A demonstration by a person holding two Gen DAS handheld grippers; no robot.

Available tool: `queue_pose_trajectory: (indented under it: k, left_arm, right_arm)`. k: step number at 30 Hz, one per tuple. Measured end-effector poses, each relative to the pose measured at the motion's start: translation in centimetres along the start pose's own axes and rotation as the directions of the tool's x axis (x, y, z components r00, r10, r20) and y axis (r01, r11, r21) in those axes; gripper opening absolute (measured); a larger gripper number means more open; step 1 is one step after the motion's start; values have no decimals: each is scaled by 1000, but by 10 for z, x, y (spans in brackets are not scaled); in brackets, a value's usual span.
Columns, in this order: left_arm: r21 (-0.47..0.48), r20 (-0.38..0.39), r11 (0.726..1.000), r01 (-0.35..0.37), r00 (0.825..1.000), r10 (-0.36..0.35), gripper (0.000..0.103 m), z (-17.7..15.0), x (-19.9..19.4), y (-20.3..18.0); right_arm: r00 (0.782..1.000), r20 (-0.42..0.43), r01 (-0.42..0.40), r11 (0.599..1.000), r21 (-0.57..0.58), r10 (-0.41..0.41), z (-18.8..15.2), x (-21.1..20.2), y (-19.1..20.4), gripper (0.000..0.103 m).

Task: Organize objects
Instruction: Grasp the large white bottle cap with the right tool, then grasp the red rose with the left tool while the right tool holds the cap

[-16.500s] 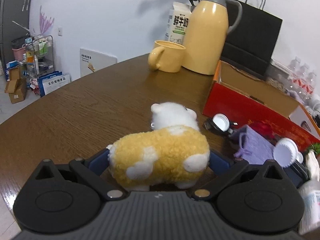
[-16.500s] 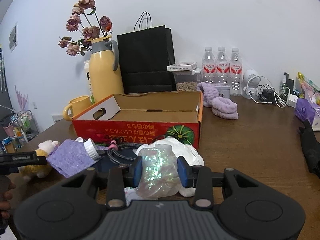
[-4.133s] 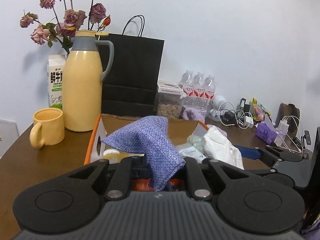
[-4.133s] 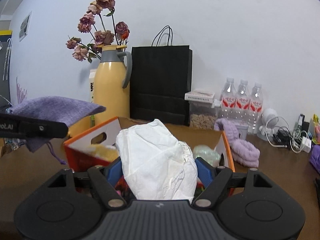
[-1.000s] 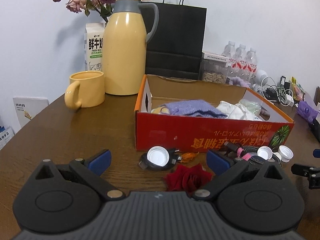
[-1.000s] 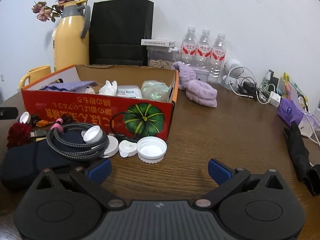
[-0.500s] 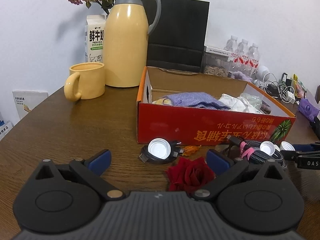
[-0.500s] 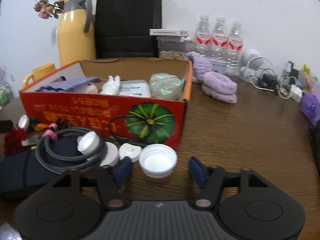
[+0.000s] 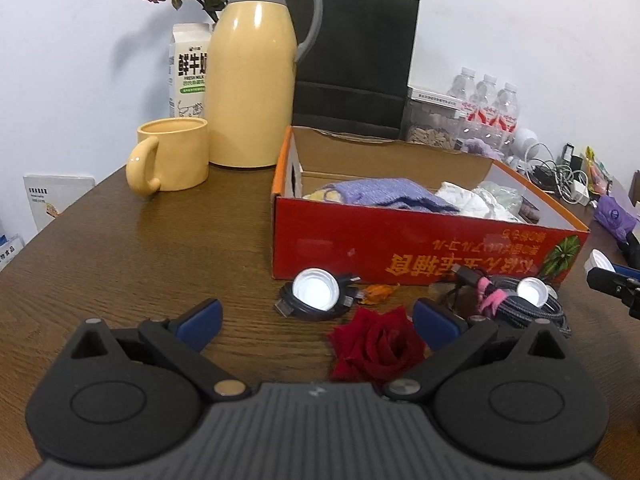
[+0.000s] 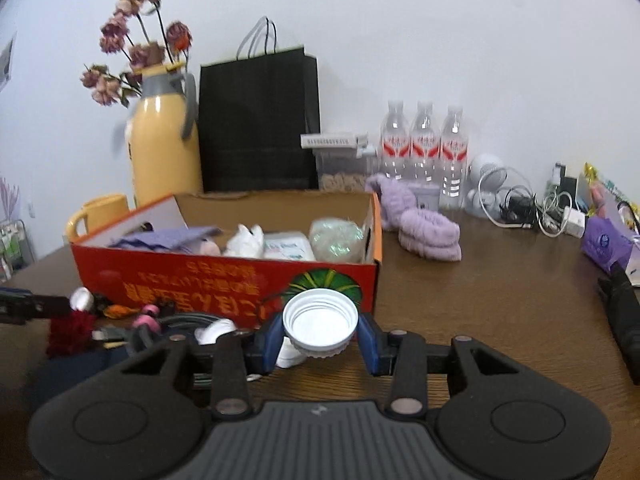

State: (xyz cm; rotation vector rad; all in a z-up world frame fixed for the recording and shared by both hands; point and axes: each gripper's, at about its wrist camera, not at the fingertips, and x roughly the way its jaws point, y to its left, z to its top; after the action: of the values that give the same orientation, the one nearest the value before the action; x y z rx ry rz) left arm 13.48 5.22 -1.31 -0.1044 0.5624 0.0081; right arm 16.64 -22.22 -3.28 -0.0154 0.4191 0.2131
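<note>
Now mid-pickup: right gripper (image 10: pixel 320 338) clamps the white cap (image 10: pixel 320 330) just before the red box (image 10: pixel 224 280) — next, carry it over the rim. Left gripper (image 9: pixel 316 322) gapes empty — rose (image 9: pixel 376 346) between.

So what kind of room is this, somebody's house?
Probably a lived-in home or small office room. A round wooden table holds a yellow thermos jug and mug, a milk carton, water bottles and tangled chargers.

Even, bright indoor light; fisheye bends the edges, and the right wrist view is motion-blurred.
</note>
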Motion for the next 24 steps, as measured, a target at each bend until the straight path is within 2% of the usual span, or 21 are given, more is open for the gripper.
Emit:
queue_pose_trajectory:
  k: [9,18,19,21,23,24]
  left_arm:
    - [10,-49,999,44,998,-44,103,-6,5,-9]
    - [-6,-86,999,54,995,-54,103,-7,14,-12]
    - [-5,-84,998,59,995,-59,101,-7,14,-12]
    - [-3,-85,997,71,994,-71,90,-7,14,-14]
    - [-3,-92,997,80,993,-80,61,-8,14,-14]
    - [-7,-95,996,92,991,-93,56,-8,14,-15]
  right_arm:
    - [998,-13,-55,997,-54,54,-6,-8,27,39]
    - [998,-19,-60,996,-63,59,-7,-11,32,39]
    - [998,-19,-61,996,-63,60,-7,-11,33,39]
    - [998,-20,-61,996,-63,60,-7,-10,33,39]
    - [998,-22,-60,996,-64,59,-7,-11,33,39]
    - [998,-23,-60,996,-65,59,-7,-11,33,39]
